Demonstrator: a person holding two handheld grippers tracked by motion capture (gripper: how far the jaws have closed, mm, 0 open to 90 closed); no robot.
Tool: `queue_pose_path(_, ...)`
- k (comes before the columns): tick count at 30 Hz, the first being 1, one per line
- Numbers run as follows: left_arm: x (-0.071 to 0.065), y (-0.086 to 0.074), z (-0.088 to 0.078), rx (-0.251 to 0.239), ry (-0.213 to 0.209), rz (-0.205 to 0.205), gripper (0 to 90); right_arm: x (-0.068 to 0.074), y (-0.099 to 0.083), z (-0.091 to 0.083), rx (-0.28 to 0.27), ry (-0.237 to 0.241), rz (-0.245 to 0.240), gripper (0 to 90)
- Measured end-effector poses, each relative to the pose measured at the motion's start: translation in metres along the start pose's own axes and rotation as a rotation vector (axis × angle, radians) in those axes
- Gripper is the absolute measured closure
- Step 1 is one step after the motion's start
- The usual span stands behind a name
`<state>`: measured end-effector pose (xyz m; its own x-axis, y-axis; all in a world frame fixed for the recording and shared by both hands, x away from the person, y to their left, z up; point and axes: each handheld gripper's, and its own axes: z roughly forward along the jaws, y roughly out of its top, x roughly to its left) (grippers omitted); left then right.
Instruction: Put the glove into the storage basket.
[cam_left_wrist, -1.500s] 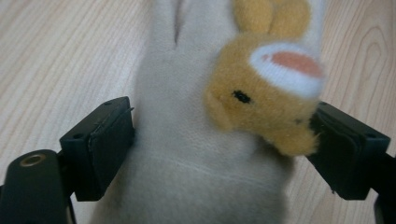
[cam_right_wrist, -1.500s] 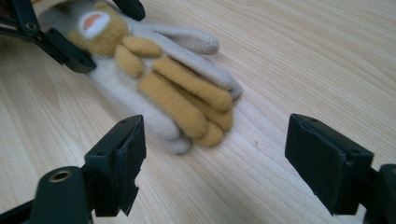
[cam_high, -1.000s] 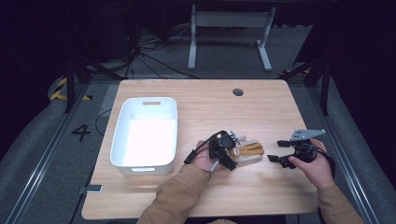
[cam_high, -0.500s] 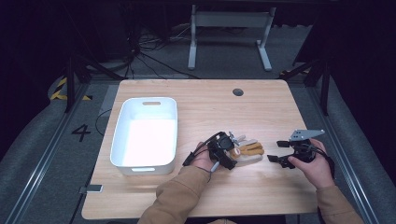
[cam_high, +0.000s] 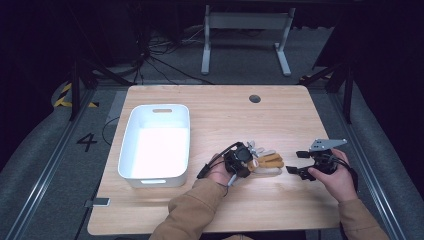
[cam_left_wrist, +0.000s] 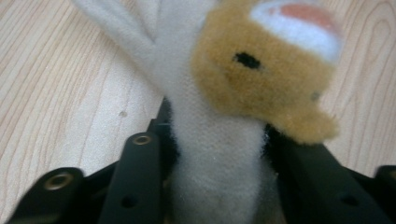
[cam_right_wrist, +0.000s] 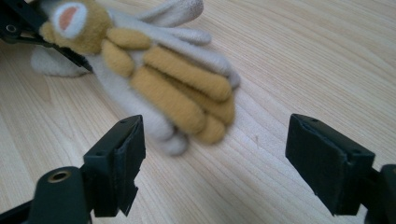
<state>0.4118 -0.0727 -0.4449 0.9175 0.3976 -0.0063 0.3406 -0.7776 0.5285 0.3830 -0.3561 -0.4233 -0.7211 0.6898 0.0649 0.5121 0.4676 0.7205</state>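
Two hand-held grippers are seen at the desk (cam_high: 280, 115): the plush toy (cam_high: 265, 161), lying between them, has just been clamped by the left hand-held gripper (cam_left_wrist: 217, 154), while the right hand-held gripper (cam_right_wrist: 212, 172) is held open nearby, a lift toward the white bin (cam_high: 131, 150) being judged next.

The table (cam_high: 220, 115) is bright and the room around it dark. The white tub (cam_high: 155, 142) glares. The plush toy (cam_left_wrist: 243, 79) looks blurry up close.
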Motion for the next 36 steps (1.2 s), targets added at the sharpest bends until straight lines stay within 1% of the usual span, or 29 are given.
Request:
queue_pose_path(1,-0.002,0.000,0.000,-0.004,0.007,-0.002,69.6,0.000,0.000,0.000,-0.001,-0.002,-0.001,20.5)
queue_pose_path(2,-0.002,0.000,0.000,-0.004,0.007,-0.002,71.0,-0.001,0.000,0.000,-0.002,-0.003,0.002,20.5)
queue_pose_path(3,-0.002,0.000,0.000,-0.002,0.009,0.009,72.0,-0.001,-0.001,0.000,-0.001,-0.004,0.002,20.5)
queue_pose_path(8,-0.002,-0.001,0.000,-0.009,0.009,0.007,74.3,-0.002,-0.001,0.000,0.002,-0.009,0.006,20.7)
queue_pose_path(9,-0.001,-0.002,-0.001,-0.019,0.003,-0.009,74.5,-0.003,-0.002,-0.001,-0.002,-0.007,0.010,20.7)
queue_pose_path(13,0.000,-0.001,-0.006,-0.029,0.003,-0.014,74.7,-0.005,-0.002,-0.002,-0.007,-0.010,0.014,20.7)
queue_pose_path(14,0.000,-0.001,-0.009,-0.040,-0.013,-0.025,74.8,-0.005,-0.002,-0.002,-0.008,-0.012,0.016,20.7)
queue_pose_path(15,0.000,0.000,-0.012,-0.047,-0.016,-0.030,74.8,-0.006,-0.002,-0.003,-0.010,-0.015,0.017,20.7)
queue_pose_path(16,0.000,0.000,-0.015,-0.052,-0.010,-0.030,74.8,-0.006,-0.002,-0.003,-0.013,-0.015,0.020,20.7)
queue_pose_path(17,-0.001,0.002,-0.022,-0.047,-0.010,-0.033,74.8,-0.007,-0.002,-0.004,-0.018,-0.014,0.023,20.6)
queue_pose_path(18,-0.001,0.002,-0.022,-0.047,-0.010,-0.033,74.8,-0.007,-0.002,-0.004,-0.018,-0.014,0.023,20.6)
queue_pose_path(19,-0.001,0.003,-0.026,-0.057,-0.008,-0.037,74.8,-0.008,-0.002,-0.004,-0.018,-0.017,0.026,20.7)
queue_pose_path(20,-0.001,0.003,-0.030,-0.053,-0.018,-0.052,74.8,-0.008,-0.001,-0.004,-0.020,-0.018,0.029,20.6)
queue_pose_path(21,-0.001,0.004,-0.038,-0.054,-0.003,-0.054,74.8,-0.009,-0.001,-0.004,-0.025,-0.017,0.034,20.6)
queue_pose_path(22,-0.001,0.004,-0.038,-0.054,-0.003,-0.054,74.8,-0.009,-0.001,-0.004,-0.025,-0.017,0.034,20.6)
queue_pose_path(23,0.000,0.005,-0.044,-0.049,0.006,-0.065,74.8,-0.009,-0.001,-0.004,-0.029,-0.016,0.033,20.6)
queue_pose_path(24,0.000,0.005,-0.044,-0.049,0.006,-0.065,74.7,-0.009,-0.001,-0.004,-0.031,-0.018,0.032,20.5)
queue_pose_path(25,0.000,0.005,-0.048,-0.051,0.011,-0.072,74.7,-0.009,0.000,-0.004,-0.031,-0.018,0.035,20.5)
queue_pose_path(29,0.002,0.004,-0.061,-0.051,0.028,-0.079,74.7,-0.010,0.001,-0.002,-0.029,-0.014,0.037,20.4)
queue_pose_path(30,0.002,0.004,-0.065,-0.050,0.030,-0.089,74.7,-0.011,0.001,-0.002,-0.029,-0.011,0.037,20.3)
queue_pose_path(31,0.003,0.004,-0.071,-0.056,0.030,-0.114,74.6,-0.011,0.001,0.000,-0.028,-0.008,0.038,20.1)
queue_pose_path(32,0.003,0.004,-0.071,-0.056,0.030,-0.114,74.6,-0.011,0.001,0.000,-0.028,-0.008,0.038,20.1)
queue_pose_path(34,0.004,0.004,-0.078,-0.053,0.039,-0.129,74.5,-0.012,0.003,0.002,-0.027,-0.004,0.036,20.1)
queue_pose_path(35,0.004,0.004,-0.085,-0.052,0.051,-0.143,74.5,-0.013,0.003,0.003,-0.027,-0.003,0.039,20.0)
queue_pose_path(36,0.004,0.004,-0.085,-0.052,0.051,-0.143,74.5,-0.013,0.003,0.003,-0.027,-0.003,0.039,20.0)
